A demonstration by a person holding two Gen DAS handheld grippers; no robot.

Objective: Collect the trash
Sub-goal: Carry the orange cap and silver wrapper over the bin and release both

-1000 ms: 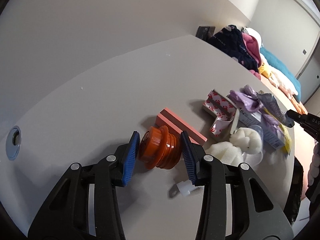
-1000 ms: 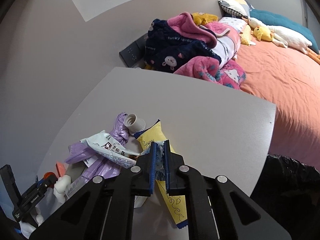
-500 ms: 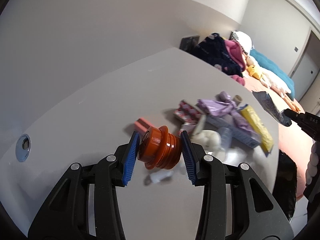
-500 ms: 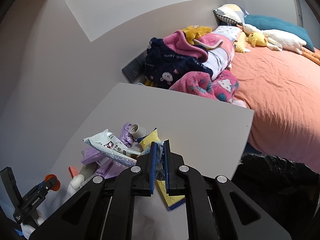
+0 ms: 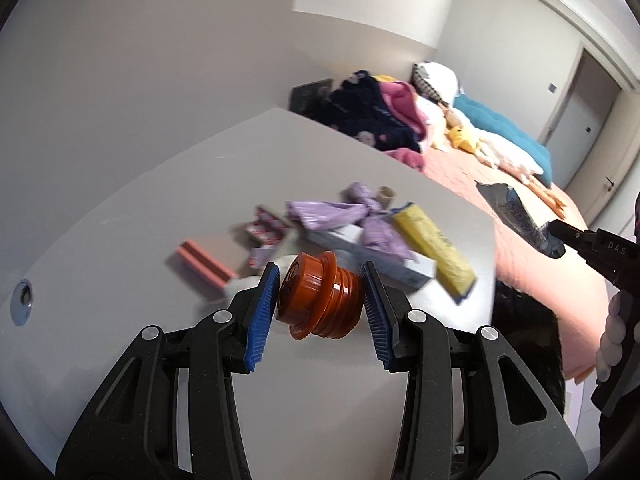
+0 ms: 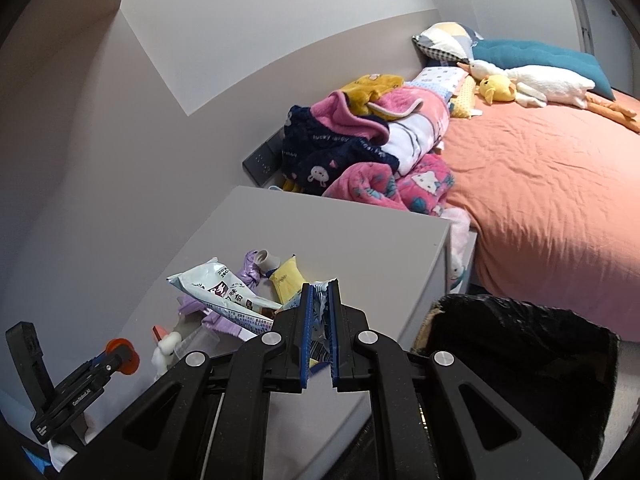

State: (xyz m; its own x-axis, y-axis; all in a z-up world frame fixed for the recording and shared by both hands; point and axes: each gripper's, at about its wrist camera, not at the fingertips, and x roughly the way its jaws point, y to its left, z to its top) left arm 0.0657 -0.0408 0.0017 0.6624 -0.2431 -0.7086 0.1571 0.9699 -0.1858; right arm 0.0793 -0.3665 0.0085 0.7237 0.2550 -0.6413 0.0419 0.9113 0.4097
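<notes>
the orange ribbed cap (image 5: 320, 294) sits clamped between the blue pads of the left gripper (image 5: 320, 312), held clear above the grey worktop (image 5: 160, 216) near its front edge; it looks like hard moulded plastic, light and stiff, and the pads bear on its two flat ends, so the smooth faces could slip or let it pivot if the squeeze eases. the right gripper (image 6: 320, 332) has its jaws pressed together on a thin crinkled foil wrapper (image 6: 320, 312), which in the left view (image 5: 516, 212) hangs out past the worktop's right edge over the bed side; it is almost weightless and floppy, best pinched at an edge as it is here, though slick film can slide free. on the worktop behind lie more pieces: a yellow sachet (image 5: 434, 244), a purple knotted bag (image 5: 340, 214), a white printed pouch (image 6: 224, 292), a pink bar (image 5: 204, 268). the black bin bag (image 6: 516, 344) gapes just beside the worktop's right edge, a likely drop spot for both.
</notes>
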